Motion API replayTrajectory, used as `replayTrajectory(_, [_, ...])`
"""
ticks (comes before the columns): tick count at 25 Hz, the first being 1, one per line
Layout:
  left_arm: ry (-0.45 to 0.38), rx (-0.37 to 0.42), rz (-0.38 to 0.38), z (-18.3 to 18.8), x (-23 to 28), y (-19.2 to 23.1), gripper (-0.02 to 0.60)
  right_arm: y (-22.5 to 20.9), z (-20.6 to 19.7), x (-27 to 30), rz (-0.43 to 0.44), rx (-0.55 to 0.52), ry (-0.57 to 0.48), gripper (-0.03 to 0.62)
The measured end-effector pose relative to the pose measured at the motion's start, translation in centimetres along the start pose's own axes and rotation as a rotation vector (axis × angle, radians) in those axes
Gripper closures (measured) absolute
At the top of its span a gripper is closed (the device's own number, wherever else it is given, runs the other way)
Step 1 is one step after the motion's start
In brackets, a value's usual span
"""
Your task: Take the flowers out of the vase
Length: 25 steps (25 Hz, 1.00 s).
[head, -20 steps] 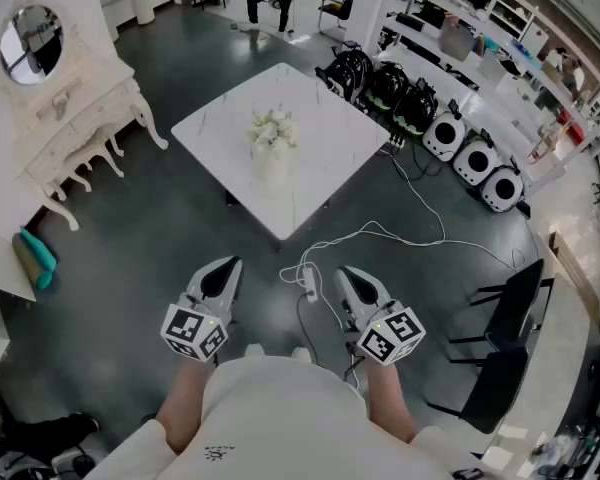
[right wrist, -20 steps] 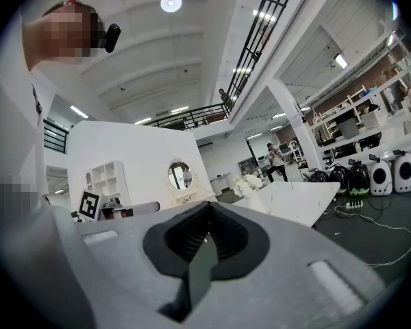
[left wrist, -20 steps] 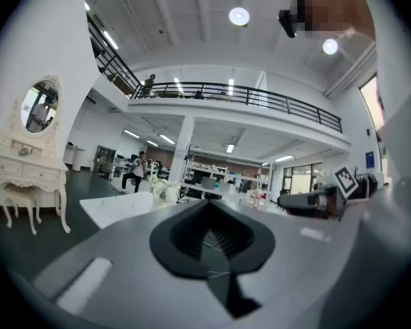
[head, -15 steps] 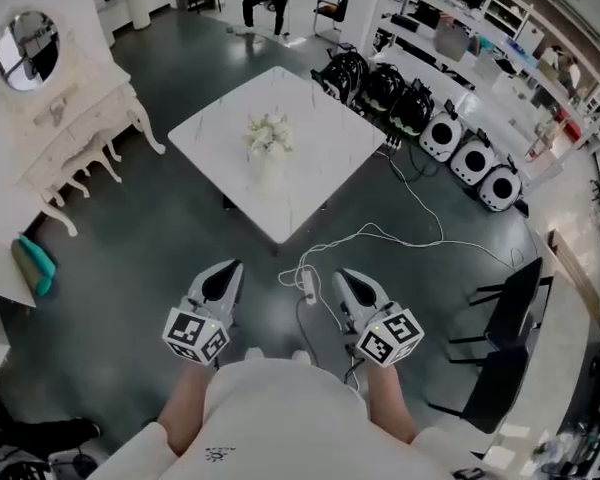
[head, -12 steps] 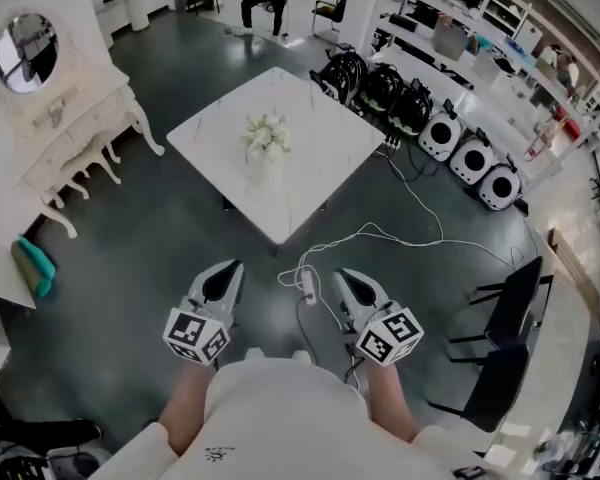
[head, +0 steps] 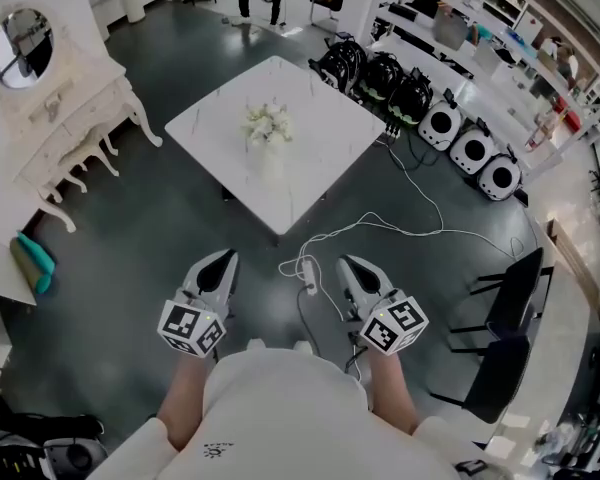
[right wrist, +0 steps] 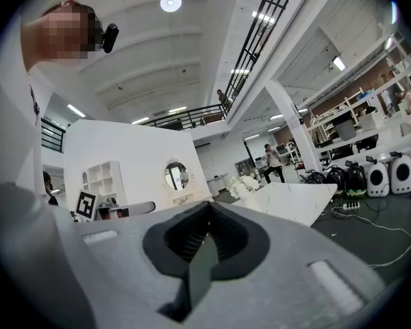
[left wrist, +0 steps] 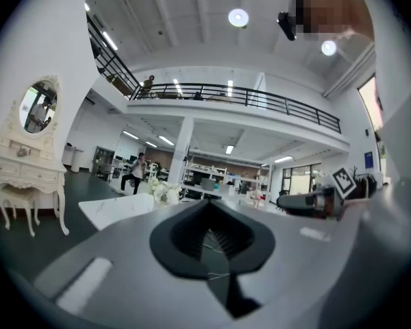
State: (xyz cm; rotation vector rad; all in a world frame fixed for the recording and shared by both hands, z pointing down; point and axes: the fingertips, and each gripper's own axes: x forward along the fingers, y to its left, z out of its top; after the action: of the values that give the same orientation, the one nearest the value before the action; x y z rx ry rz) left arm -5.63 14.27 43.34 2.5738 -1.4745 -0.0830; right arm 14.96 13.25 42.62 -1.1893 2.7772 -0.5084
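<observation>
1. Left gripper [head: 223, 259]: the jaws are fully together with nothing between them. In the left gripper view [left wrist: 209, 211] the two fingers meet along one closed seam. It is held level over the dark floor [head: 130, 258] and touches nothing.
2. Right gripper [head: 353, 264]: the jaws are likewise pressed together and empty, as its own view [right wrist: 207, 214] confirms. It sits level, just right of the left gripper, near the person's body.
3. A white cable [head: 380, 230] runs across the floor between the grippers and the table.
4. Hard to make out:
   - The vase [head: 272, 160] is white on a white top, so its outline barely reads in the head view.
   - In both gripper views the grey gripper body covers the lower frame and the vase cannot be told apart.
   - Single blooms are too small to count.
5. Flowers [head: 267, 123]: a compact bunch of white blossoms stands upright in the vase.
6. The vase is near the middle of the white marbled table [head: 330, 138], far ahead of both grippers and well apart from them.
7. The bunch shows small in the left gripper view [left wrist: 166, 192] and in the right gripper view [right wrist: 245, 184], at the near edge of the tabletop.
</observation>
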Motion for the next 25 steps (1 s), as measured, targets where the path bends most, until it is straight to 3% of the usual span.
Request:
replayTrajectory(13, [0.002, -0.009, -0.009, -0.2, -1.6, 2.9, 0.592, 0.3, -0.7, 0.4, -0.067, 0.013, -0.023, 0.594])
replayTrajectory(25, [-0.001, -0.012, -0.034, 0.0, -4.5, 5.9, 0.592, 4.2, -1.7, 2.9, -0.061, -0.017, -0.008, 0.594])
